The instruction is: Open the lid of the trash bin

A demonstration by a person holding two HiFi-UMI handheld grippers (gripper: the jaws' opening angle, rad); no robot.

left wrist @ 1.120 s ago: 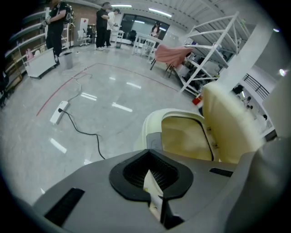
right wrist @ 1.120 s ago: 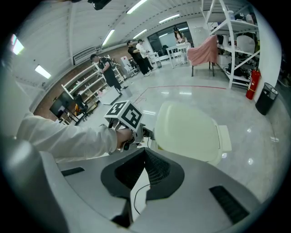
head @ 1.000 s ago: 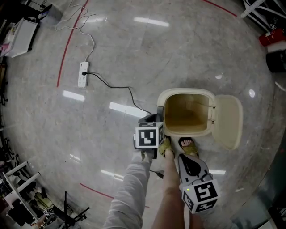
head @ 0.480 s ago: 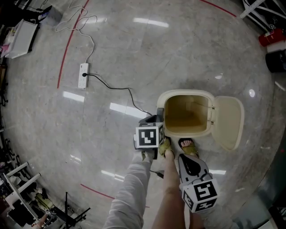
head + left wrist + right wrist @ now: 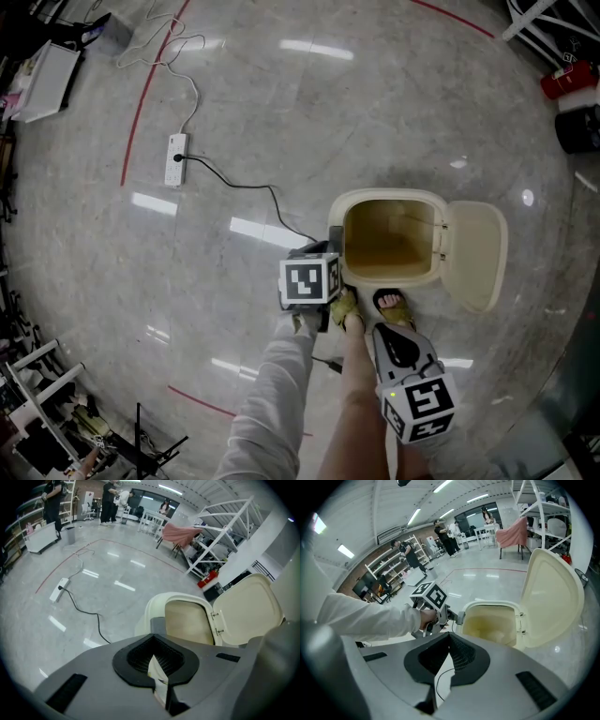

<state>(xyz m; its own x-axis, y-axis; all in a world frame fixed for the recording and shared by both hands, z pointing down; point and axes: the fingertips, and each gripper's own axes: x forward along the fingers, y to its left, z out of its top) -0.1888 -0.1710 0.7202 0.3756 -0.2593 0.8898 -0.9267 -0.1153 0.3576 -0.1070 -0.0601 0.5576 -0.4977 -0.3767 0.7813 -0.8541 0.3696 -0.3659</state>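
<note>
Both left tool (image 5: 154,663) and right tool (image 5: 442,665) sit closed, empty; lid (image 5: 476,255) looks fully open, so leave trash bin (image 5: 352,210) alone.

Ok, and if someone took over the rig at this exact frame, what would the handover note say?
Left gripper: jaws together, holding nothing, beside the near left corner of the trash bin.
Right gripper: jaws together, empty, back by the person's leg, aimed at the bin.
Lid: swung open on its hinge to the bin's right.
Foot: at the bin's front base; whether it presses a pedal cannot be told.
Done: lid is open. Left: probably nothing; the lid may drop if the foot is what holds it.
</note>
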